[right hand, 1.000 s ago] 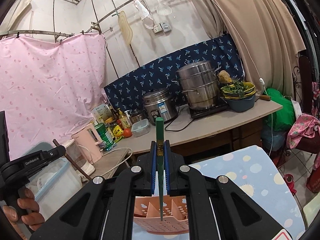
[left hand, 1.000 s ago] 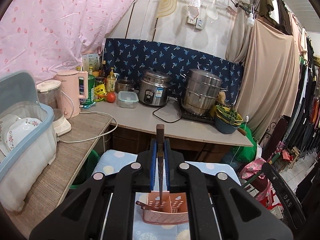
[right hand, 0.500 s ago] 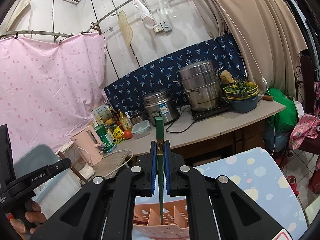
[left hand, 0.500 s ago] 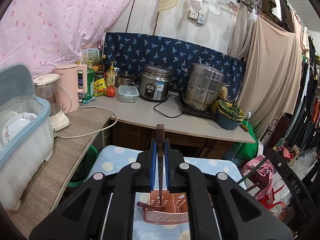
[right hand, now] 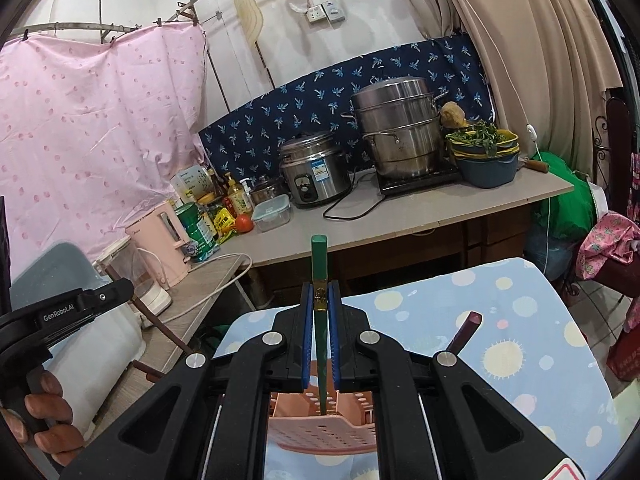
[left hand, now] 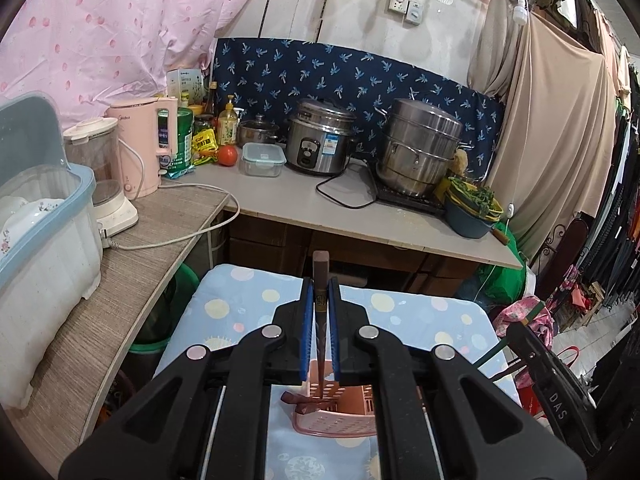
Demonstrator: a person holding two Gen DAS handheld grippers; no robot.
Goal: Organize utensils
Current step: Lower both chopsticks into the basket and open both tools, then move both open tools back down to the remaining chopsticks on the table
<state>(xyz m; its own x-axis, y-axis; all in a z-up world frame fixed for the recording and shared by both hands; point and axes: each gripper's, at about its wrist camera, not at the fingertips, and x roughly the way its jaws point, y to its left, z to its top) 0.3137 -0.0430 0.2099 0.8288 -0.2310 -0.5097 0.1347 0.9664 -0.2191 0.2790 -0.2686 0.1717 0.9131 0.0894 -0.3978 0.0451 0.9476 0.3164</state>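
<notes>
The pink perforated plastic utensil basket point(left hand: 336, 426) sits below both grippers: left gripper point(left hand: 320, 312) clamps a brown chopstick point(left hand: 320, 276), right gripper point(right hand: 320, 312) clamps a green chopstick point(right hand: 319, 264).

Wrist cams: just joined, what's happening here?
A person is sorting chopsticks into a pink basket on the dotted tablecloth. The left gripper is shut on a brown chopstick, its tip down over the basket's compartments. The right gripper is shut on a green chopstick, tip also pointing into the basket. Neither is released yet. More brown sticks already lie in the basket. Whether either tip touches the basket can't be told.
</notes>
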